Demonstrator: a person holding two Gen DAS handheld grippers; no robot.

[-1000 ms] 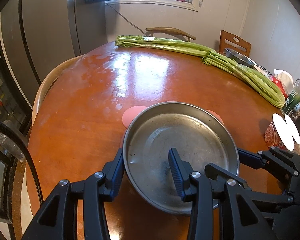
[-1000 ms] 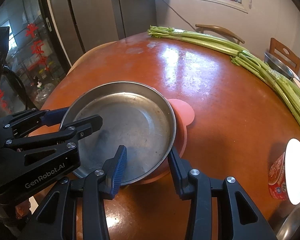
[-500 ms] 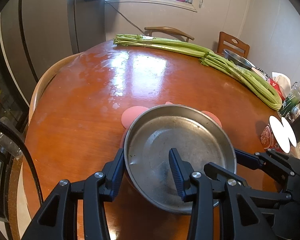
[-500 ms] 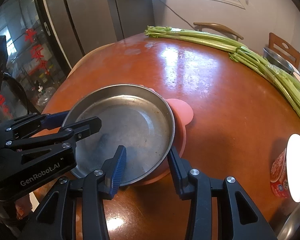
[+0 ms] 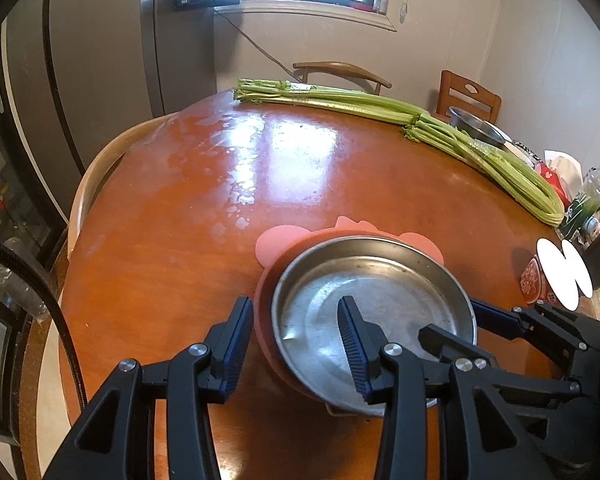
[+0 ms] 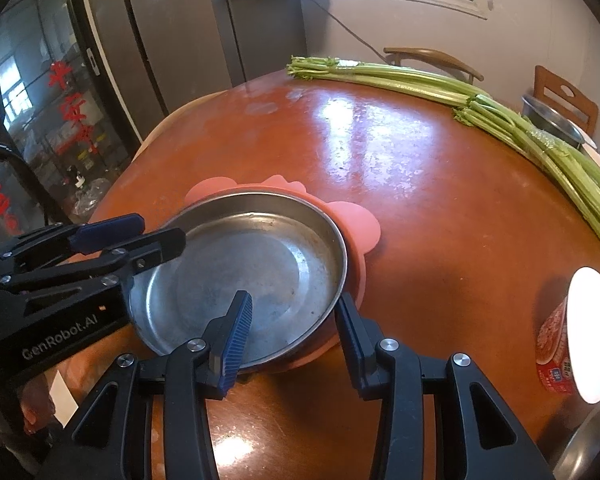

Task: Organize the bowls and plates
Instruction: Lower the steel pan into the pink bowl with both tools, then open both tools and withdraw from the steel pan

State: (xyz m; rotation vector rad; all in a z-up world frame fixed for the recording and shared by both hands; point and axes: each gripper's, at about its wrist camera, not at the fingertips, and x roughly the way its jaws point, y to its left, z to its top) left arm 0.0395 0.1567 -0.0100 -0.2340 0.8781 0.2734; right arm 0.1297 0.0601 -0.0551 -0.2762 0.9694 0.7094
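Observation:
A steel plate [image 5: 374,300] [image 6: 252,268] sits nested in a pink plate with ear-shaped tabs [image 5: 276,242] [image 6: 360,228] on the round wooden table [image 5: 300,168]. My left gripper [image 5: 294,340] is shut on the stack's left rim, one finger inside the steel plate and one outside the pink one. It also shows at the left of the right wrist view, as the left gripper [image 6: 134,236]. My right gripper [image 6: 294,330] is shut on the opposite rim in the same way. In the left wrist view it reaches in from the right.
Long celery bunches [image 5: 420,120] [image 6: 500,104] lie across the far side of the table. A steel bowl [image 5: 476,128] stands at the far right, and a lidded noodle cup [image 6: 560,340] at the right edge. Wooden chairs ring the table; a fridge stands at the left.
In both views the stack now sits a little farther from the cameras, and more of the pink plate shows around the steel one. Both grips look unchanged.

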